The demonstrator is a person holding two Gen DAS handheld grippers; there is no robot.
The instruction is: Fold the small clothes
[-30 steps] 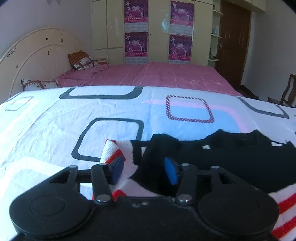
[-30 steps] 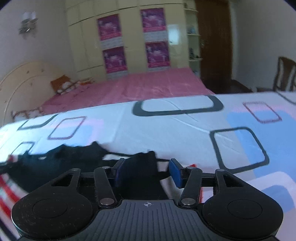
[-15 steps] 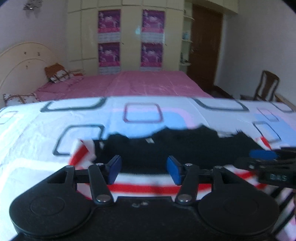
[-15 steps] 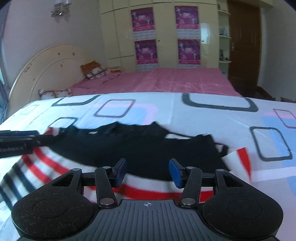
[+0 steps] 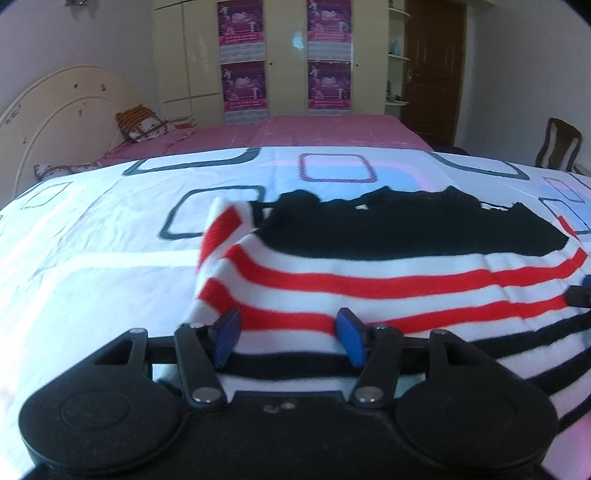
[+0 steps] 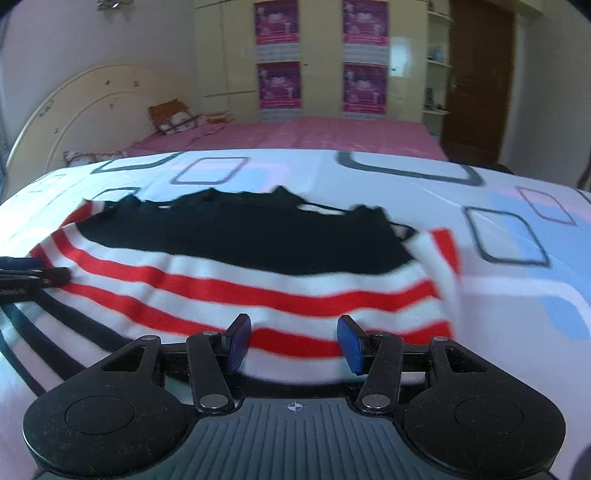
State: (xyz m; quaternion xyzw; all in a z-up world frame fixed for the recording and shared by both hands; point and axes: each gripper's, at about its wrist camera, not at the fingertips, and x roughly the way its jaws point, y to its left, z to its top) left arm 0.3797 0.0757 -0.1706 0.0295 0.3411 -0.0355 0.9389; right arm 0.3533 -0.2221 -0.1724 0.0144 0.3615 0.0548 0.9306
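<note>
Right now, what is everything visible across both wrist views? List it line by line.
striped garment: one, white with red and black stripes and a black top part, spread on the sheet in front of both tongs
sheet: one, white with grey, pink and blue rounded rectangles, covering the near surface
pink bed: one, pink cover, behind the sheet
headboard: one, cream, arched, far left
pillows: a few, orange and patterned, by the headboard
wardrobe: one, cream, back wall
posters: four, purple, on the wardrobe doors
door: one, dark brown, far right
chair: one, dark wood, right edge
left tongs: blue pads, open, nothing gripped
right tongs: blue pads, open, nothing gripped
</note>
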